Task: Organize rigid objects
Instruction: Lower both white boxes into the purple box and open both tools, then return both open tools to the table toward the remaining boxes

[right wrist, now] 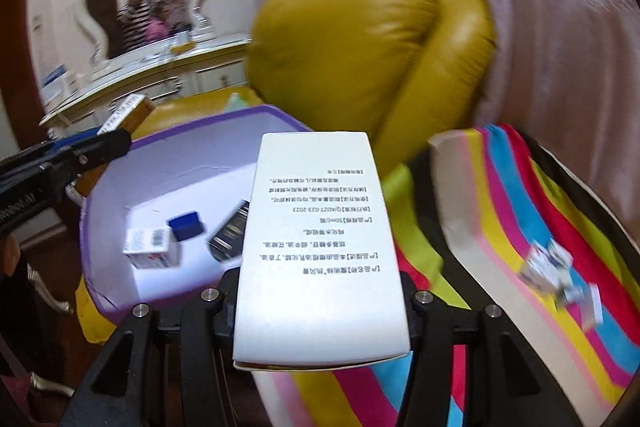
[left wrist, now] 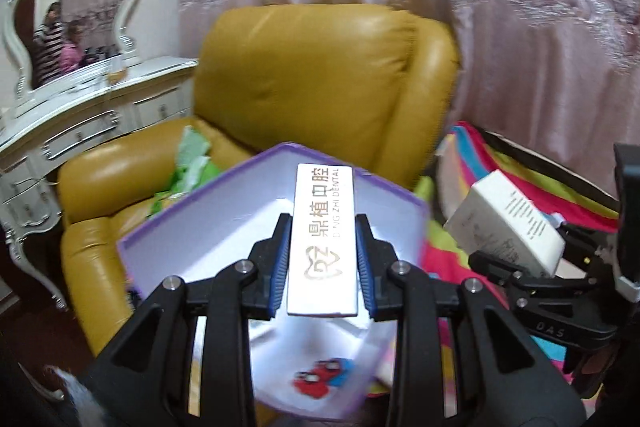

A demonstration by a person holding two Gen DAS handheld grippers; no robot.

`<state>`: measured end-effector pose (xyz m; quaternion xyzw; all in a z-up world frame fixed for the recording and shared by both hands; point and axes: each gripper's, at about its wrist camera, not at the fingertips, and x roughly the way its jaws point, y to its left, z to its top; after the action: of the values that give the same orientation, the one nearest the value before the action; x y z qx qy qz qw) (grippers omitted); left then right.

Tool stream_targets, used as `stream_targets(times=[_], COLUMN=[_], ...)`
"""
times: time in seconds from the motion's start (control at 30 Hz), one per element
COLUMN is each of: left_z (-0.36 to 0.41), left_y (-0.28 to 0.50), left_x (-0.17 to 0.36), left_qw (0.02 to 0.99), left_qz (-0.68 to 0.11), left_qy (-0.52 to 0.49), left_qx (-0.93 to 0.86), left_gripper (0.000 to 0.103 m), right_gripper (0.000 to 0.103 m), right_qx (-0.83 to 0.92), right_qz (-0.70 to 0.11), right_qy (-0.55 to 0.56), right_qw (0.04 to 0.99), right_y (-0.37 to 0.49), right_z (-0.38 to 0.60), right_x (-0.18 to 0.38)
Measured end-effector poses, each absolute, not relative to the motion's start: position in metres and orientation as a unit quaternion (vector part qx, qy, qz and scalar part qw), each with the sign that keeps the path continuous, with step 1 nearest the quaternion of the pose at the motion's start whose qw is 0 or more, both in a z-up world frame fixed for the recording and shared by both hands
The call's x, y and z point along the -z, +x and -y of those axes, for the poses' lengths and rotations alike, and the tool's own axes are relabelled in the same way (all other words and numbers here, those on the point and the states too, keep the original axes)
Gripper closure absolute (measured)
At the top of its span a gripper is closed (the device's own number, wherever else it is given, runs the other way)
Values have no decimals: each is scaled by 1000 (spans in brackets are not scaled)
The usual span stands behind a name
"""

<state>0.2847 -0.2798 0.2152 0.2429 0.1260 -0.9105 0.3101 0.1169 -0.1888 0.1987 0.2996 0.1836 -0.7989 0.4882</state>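
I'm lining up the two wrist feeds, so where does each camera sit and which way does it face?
Left wrist: behind the left gripper, looking forward and down past its dental box to the purple box; right gripper at right.
Right wrist: behind the right gripper, which holds a white carton; left gripper at left.
Shared: purple box, yellow armchair, mirror.

Bright indoor light, motion-blurred edges, fisheye bending, dark corners.

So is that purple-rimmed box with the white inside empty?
No, the purple-rimmed box already holds a small blue box, a white barcoded carton and a dark box.
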Motion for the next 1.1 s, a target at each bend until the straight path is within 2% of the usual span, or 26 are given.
stream_targets(times=[0.5,0.53,0.57,0.6,0.63,0.73,0.77,0.87,1.0,1.1], left_z=[343,344,344,343,340,314,306,268,212,176], left_y=[303,303,302,301,302,306,305,296,256,195], left_x=[-195,-194,-194,-196,-200,-218,-223,-237,-232,-203], left_qw=[404,416,429,442,460,480,476,423,296,168], left_qz=[-137,-134,-130,-126,-122,-105,-100,-85,-68,-87], left_qy=[266,267,268,265,254,180,162,103,78,150], left_qx=[864,859,853,848,842,852,859,896,950,970], left_gripper=[68,65,48,36,19,14,8,4,0,0], right_gripper=[50,50,48,42,39,39,39,38,33,33], right_qx=[733,729,726,719,710,709,712,737,794,844], right_qz=[-181,-173,-168,-165,-168,-137,-116,-47,-3,12], right_qy=[338,337,337,338,342,332,330,320,335,373], right_qw=[562,570,576,584,592,607,608,594,507,386], right_y=[141,142,145,147,149,142,136,102,43,-12], right_z=[297,299,299,300,300,282,270,225,151,73], right_x=[-170,-168,-167,-166,-164,-168,-171,-176,-156,-117])
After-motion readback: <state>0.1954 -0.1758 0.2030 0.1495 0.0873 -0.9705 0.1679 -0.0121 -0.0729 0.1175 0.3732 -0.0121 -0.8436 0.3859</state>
